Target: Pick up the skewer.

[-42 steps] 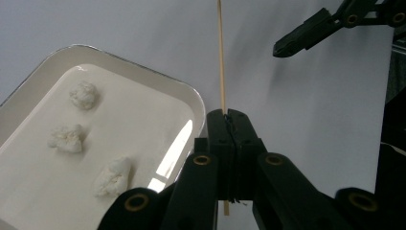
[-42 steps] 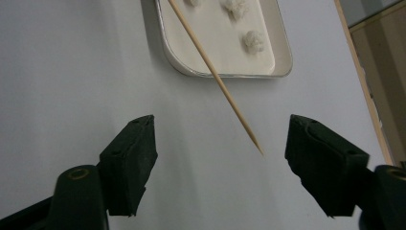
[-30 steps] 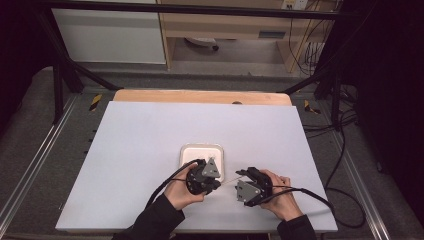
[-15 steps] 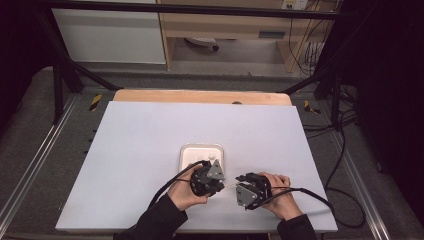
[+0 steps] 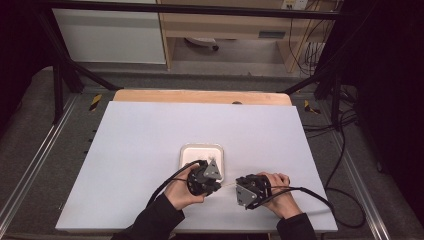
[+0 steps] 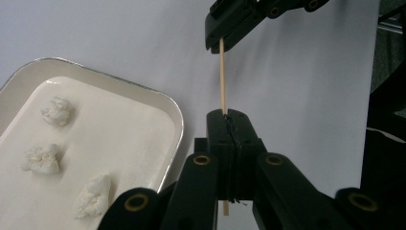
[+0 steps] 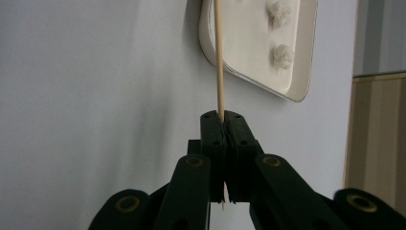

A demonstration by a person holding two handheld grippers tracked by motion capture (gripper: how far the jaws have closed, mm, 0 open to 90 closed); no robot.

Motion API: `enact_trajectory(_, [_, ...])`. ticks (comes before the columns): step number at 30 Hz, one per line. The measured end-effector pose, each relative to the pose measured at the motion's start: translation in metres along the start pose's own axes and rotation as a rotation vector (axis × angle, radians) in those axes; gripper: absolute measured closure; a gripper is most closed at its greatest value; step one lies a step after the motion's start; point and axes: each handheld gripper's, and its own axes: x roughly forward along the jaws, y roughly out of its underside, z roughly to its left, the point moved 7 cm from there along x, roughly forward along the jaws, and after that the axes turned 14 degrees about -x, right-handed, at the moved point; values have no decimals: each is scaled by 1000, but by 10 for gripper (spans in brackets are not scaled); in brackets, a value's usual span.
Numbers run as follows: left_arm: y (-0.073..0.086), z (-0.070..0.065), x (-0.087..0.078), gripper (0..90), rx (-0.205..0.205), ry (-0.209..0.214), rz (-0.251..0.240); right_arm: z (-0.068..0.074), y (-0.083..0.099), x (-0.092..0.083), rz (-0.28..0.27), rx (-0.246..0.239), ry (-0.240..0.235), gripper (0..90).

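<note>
White table top (image 5: 150, 150) on a wooden bench, dark lab room behind, cables trailing off to the right. A white tray (image 5: 202, 150) sits near the middle of the near half; three pale crumbly lumps (image 6: 50, 158) lie inside it, material unclear.

Left gripper (image 5: 206, 179) sits at the tray's near right corner; right gripper (image 5: 244, 191) is just right of it, near the table's near edge. A thin wooden skewer (image 6: 222, 76) spans the gap between them. Both grippers are clamped shut on the skewer: in the left gripper view the jaws pinch it and it runs on to the other gripper's tip; in the right gripper view the jaws are closed on it too, with the stick (image 7: 219, 57) running out over the tray edge.

Change: a second ago the left gripper was over the tray's near edge and farther from the right one. It has since pulled back toward the near side and in toward the right gripper, so the two tools now sit closer together off the tray. The right gripper has barely moved.

Meaning, as a guess: looks like a two-handed regrip or handover of the skewer, likely ahead of spearing a lump. No lump is on the skewer yet; all three are in the tray.
</note>
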Motion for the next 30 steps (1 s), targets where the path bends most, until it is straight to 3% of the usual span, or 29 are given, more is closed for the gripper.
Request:
enact_trajectory(6, [1,2,0,870,-19,10,15,0,-1,0,16,-28,5,890])
enact_trajectory(9, [2,3,0,706,-14,-2,26,0,1,-1,38,-37,10,891])
enact_trajectory(13, [5,6,3,627,25,-46,87,-2,4,-2,61,-52,16,891])
enact_trajectory(20, [5,6,10,655,42,-63,159,-2,3,-2,88,-94,11,891])
enact_trajectory(30, [3,5,17,816,59,-63,230,-4,0,-3,110,-117,-2,891])
